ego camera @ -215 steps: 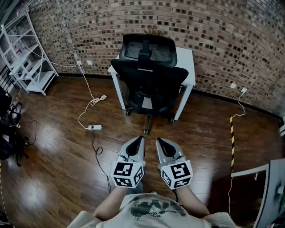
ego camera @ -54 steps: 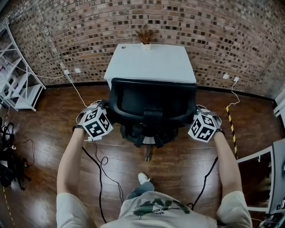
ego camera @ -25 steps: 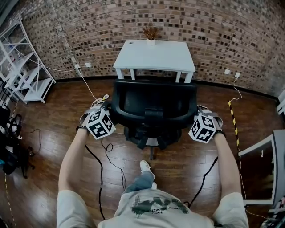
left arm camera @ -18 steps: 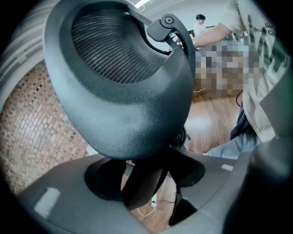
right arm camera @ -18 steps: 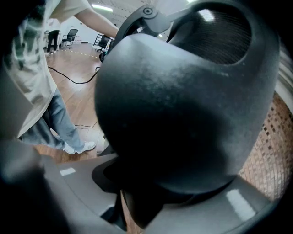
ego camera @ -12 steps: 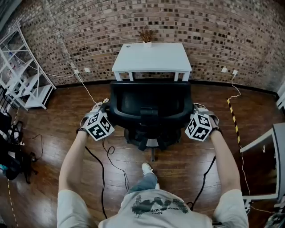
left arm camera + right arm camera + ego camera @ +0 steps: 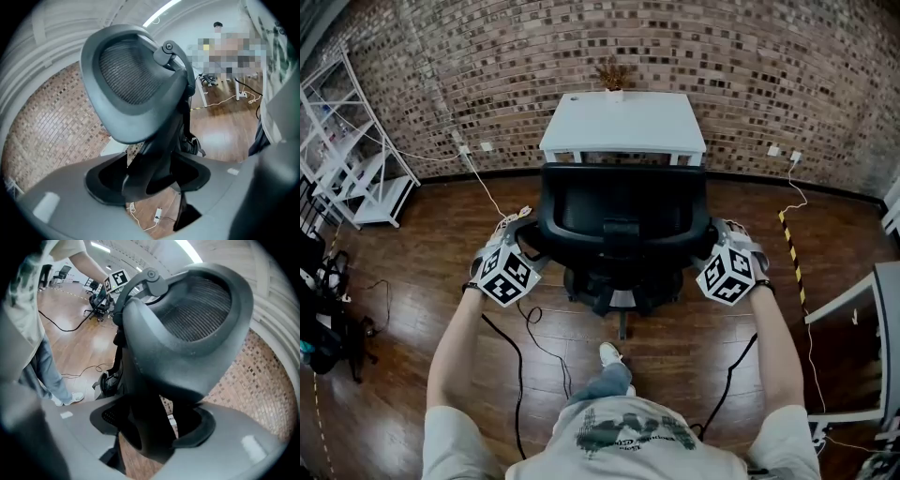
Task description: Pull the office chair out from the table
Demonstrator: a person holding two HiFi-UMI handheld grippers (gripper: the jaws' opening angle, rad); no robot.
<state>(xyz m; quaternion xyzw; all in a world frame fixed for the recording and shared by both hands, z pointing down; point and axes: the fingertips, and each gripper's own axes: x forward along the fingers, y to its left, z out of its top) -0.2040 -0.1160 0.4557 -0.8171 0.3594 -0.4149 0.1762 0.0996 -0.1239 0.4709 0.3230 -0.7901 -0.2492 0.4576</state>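
The black mesh office chair stands on the wood floor, its back just in front of the white table. My left gripper is at the left edge of the chair's back and my right gripper at the right edge. In the left gripper view the chair's back frame runs between the open jaws of the left gripper, with a gap on each side. The right gripper has just been opening its jaws. The chair frame still lies between them, unpressed.
A small potted plant sits at the table's far edge by the brick wall. A white shelf rack stands at the left and a grey desk at the right edge. Cables trail on the floor by my shoe.
Over the last second the chair has stayed at about the same spot in front of the table. Both marker cubes have shifted slightly and tilted at the chair's sides.
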